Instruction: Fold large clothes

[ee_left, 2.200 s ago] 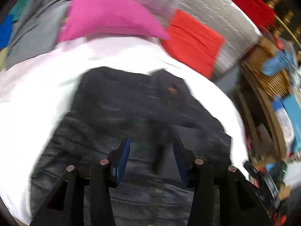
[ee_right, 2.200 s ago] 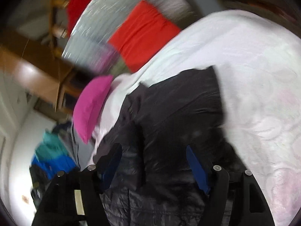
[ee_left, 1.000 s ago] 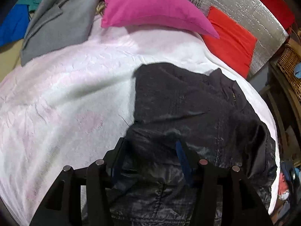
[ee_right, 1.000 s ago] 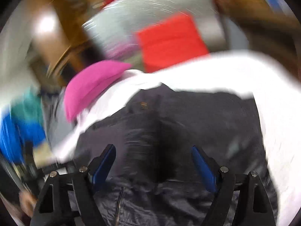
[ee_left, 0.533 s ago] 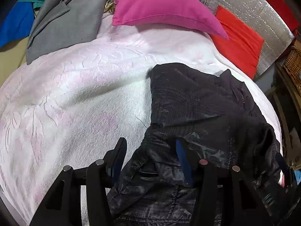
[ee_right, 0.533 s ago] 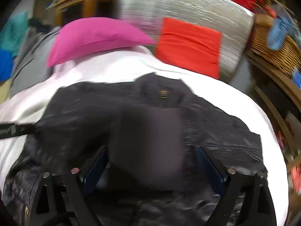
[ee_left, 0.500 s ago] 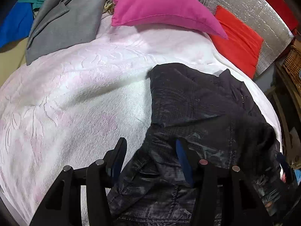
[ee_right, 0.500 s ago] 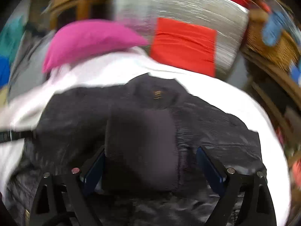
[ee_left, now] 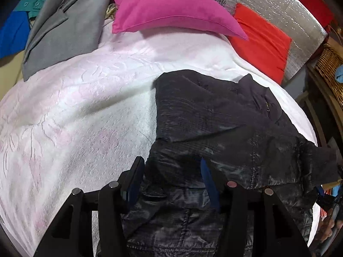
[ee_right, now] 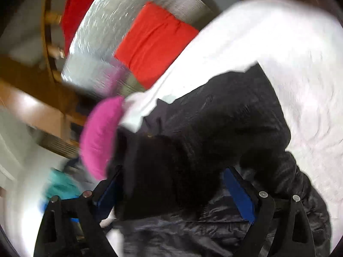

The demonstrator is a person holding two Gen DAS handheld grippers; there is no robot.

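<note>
A black quilted jacket (ee_left: 214, 117) lies on the white bed cover (ee_left: 85, 107), collar toward the headboard and one sleeve folded across its body. My left gripper (ee_left: 171, 162) hovers over the jacket's left lower edge. Its jaws stand half apart and astride the fabric, without pinching it. The right wrist view is blurred and tilted. There my right gripper (ee_right: 173, 171) is wide open over the jacket (ee_right: 235, 117). A dark fold of sleeve sits loosely between its fingers and is not clamped.
A pink pillow (ee_left: 167, 6) and a red cushion (ee_left: 261, 40) lean on the silver padded headboard (ee_left: 278, 2). A grey garment (ee_left: 64, 27) and blue and teal clothes (ee_left: 12, 30) lie at the far left. A wicker basket (ee_left: 330, 68) stands at the right.
The right wrist view has rolled and swung sideways, and its jaws stand slightly wider. In the left view the jacket sits further right, with its sleeve now folded over the body.
</note>
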